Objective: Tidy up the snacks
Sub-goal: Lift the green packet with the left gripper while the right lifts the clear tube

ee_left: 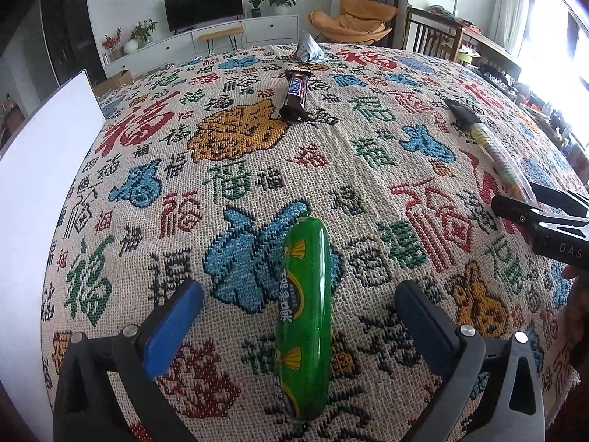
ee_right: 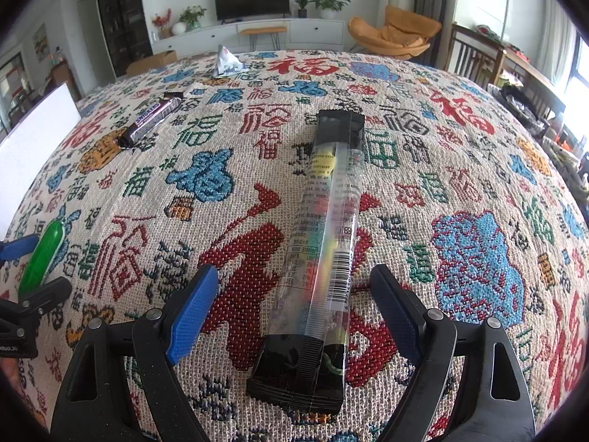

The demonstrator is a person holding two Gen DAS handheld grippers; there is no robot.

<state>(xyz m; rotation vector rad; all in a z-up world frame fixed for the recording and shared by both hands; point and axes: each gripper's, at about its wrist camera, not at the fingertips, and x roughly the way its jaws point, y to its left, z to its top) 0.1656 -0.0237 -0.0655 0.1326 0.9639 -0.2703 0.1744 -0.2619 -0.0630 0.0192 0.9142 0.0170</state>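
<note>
A green sausage snack (ee_left: 303, 316) lies on the patterned tablecloth between the open fingers of my left gripper (ee_left: 298, 294); it also shows at the left edge of the right wrist view (ee_right: 42, 254). A long clear snack pack with black ends (ee_right: 324, 243) lies between the open fingers of my right gripper (ee_right: 294, 280); in the left wrist view the pack (ee_left: 489, 143) lies at the right, with the right gripper (ee_left: 545, 210) at its near end. A Snickers bar (ee_left: 296, 92) (ee_right: 152, 118) lies farther back. A silver-blue wrapper (ee_left: 309, 49) (ee_right: 226, 60) sits near the far edge.
A white board (ee_left: 40, 191) (ee_right: 29, 147) stands along the table's left side. The woven tablecloth (ee_left: 228, 140) covers the whole table. Chairs and a wooden table stand beyond the right edge.
</note>
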